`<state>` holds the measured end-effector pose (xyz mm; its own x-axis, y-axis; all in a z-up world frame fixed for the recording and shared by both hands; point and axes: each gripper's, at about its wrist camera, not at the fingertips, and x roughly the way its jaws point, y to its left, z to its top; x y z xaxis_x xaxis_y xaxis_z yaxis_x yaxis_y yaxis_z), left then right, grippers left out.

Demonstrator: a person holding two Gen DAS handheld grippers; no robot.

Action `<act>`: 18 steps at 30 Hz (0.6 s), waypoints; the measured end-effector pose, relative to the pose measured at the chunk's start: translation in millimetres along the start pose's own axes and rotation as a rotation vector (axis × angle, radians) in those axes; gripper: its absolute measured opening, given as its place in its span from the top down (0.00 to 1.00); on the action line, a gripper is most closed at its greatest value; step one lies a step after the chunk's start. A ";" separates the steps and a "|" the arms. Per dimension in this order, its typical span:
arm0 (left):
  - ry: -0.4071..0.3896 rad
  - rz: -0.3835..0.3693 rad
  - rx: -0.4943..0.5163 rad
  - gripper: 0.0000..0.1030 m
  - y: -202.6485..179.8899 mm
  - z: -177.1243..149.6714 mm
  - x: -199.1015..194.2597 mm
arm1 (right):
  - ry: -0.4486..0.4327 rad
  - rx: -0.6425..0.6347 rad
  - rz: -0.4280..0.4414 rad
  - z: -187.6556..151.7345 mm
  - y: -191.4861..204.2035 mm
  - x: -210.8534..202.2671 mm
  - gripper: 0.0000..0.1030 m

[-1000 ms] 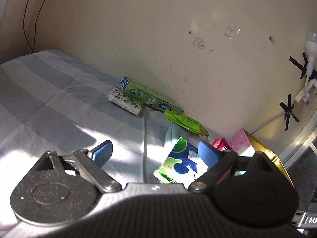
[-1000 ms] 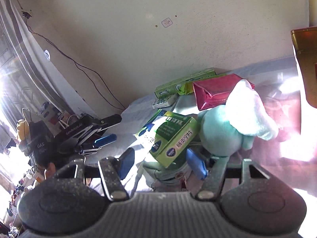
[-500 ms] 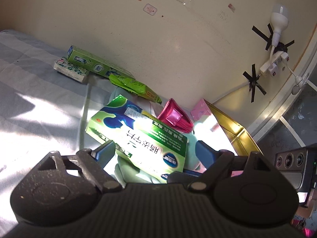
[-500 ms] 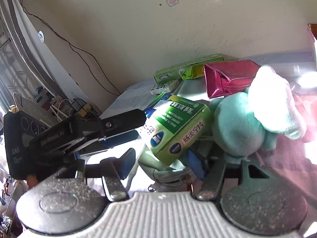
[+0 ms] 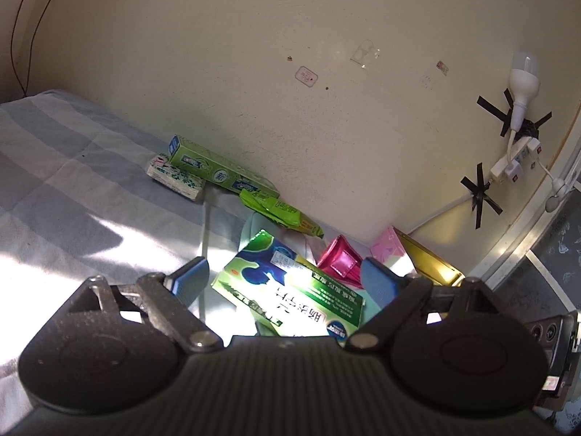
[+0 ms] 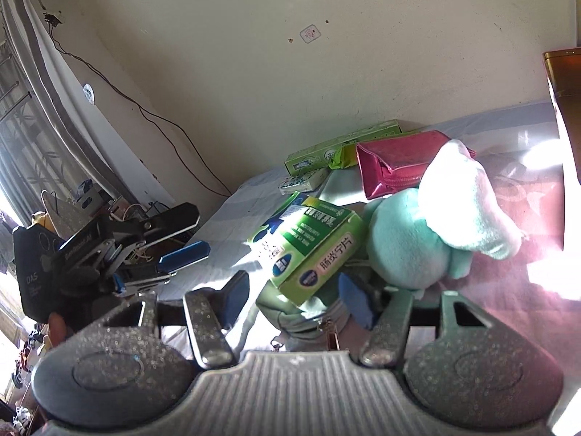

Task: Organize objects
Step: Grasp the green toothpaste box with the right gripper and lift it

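Observation:
A green medicine box (image 5: 290, 290) (image 6: 308, 250) lies tilted on a pale green pouch (image 6: 308, 312) on the striped bed. My left gripper (image 5: 283, 279) is open, its blue pads either side of the box, not touching it. My right gripper (image 6: 294, 298) is open over the pouch and the box's near end. A mint plush toy (image 6: 417, 239) with a white part leans against the box's right side. A pink pouch (image 6: 395, 167) (image 5: 341, 265) lies behind it.
A green toothpaste box (image 5: 218, 170), a white patterned packet (image 5: 174, 180) and a lime sachet (image 5: 279, 210) lie along the wall. A gold tin (image 5: 428, 265) and a pink box (image 5: 388, 250) stand in the corner. The left gripper shows in the right view (image 6: 145, 254).
My left gripper swung right to the green box, then drew back a little and left. My right gripper stayed over the pouch and shifted slightly. Both stayed open.

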<state>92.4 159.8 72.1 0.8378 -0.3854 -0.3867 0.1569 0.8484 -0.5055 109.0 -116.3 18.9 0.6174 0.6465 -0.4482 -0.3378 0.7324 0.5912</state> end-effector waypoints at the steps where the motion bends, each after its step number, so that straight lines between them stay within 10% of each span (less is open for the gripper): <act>1: -0.005 0.012 -0.003 0.11 4.9 2.1 -0.4 | 0.001 0.008 0.002 0.6 -0.6 0.9 0.44; 18: 0.162 -0.083 -0.032 0.12 30.7 2.7 62.5 | 0.053 0.063 0.004 6.3 -10.9 41.0 0.43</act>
<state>151.0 162.7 34.5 0.7275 -0.5088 -0.4604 0.2028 0.8004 -0.5640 142.5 -99.1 -1.7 0.5774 0.6608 -0.4795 -0.2936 0.7161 0.6333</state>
